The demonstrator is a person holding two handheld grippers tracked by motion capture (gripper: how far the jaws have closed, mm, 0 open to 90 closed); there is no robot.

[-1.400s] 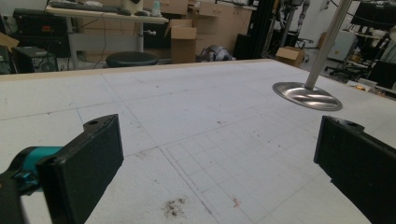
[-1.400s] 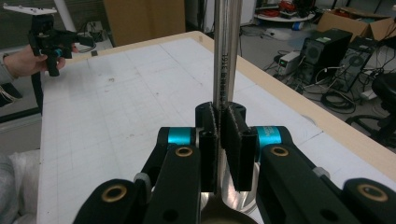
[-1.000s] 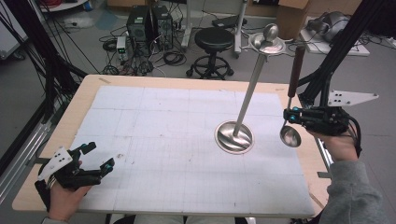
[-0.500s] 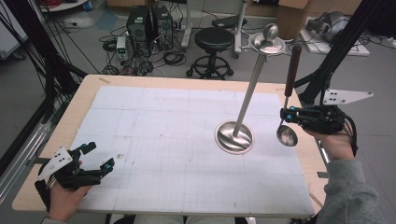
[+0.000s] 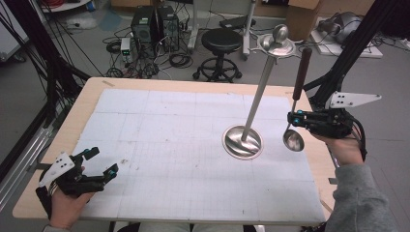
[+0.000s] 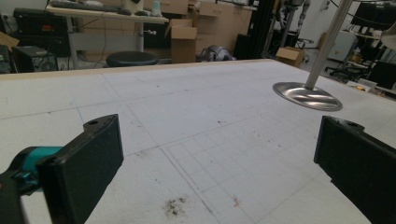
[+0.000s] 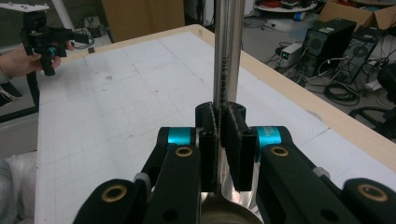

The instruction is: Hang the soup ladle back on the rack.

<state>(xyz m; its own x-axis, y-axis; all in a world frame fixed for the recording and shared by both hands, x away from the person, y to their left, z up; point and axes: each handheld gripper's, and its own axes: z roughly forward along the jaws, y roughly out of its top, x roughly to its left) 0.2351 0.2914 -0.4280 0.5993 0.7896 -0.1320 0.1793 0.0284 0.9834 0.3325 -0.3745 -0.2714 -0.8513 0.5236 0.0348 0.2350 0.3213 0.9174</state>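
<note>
A: Where is the ladle (image 5: pixel 293 139) right now?

B: At the right side of the table (image 5: pixel 92 99), held in the air by the right gripper (image 5: pixel 290 118). Its bowl hangs low, just right of the round base of the steel stand (image 5: pixel 243 141), and its dark handle points up and away toward the far edge.

A: How do the jaws sit on it?

B: Pressed nearly together on the thin metal shank, just above the bowl. In the right gripper view the two black pads (image 7: pixel 232 135) pinch the shank from both sides, with the top of the bowl showing right below them.

A: Does the ladle touch the stand?

B: In the high view there is a gap between the bowl and the stand's base. The stand's pole leans up to a small dish and knob at its top, with the ladle's handle beside it, apart.

A: And the other hand?

B: The left gripper (image 5: pixel 100 163) rests at the near left corner of the white gridded mat (image 5: pixel 159 159). Its jaws stand wide apart with nothing between them; the left gripper view looks across bare mat toward the stand's base (image 6: pixel 307 95) far off on the right.

A: Is anything else on the table?

B: The mat shows only a few dark smudges near the left gripper.
</note>
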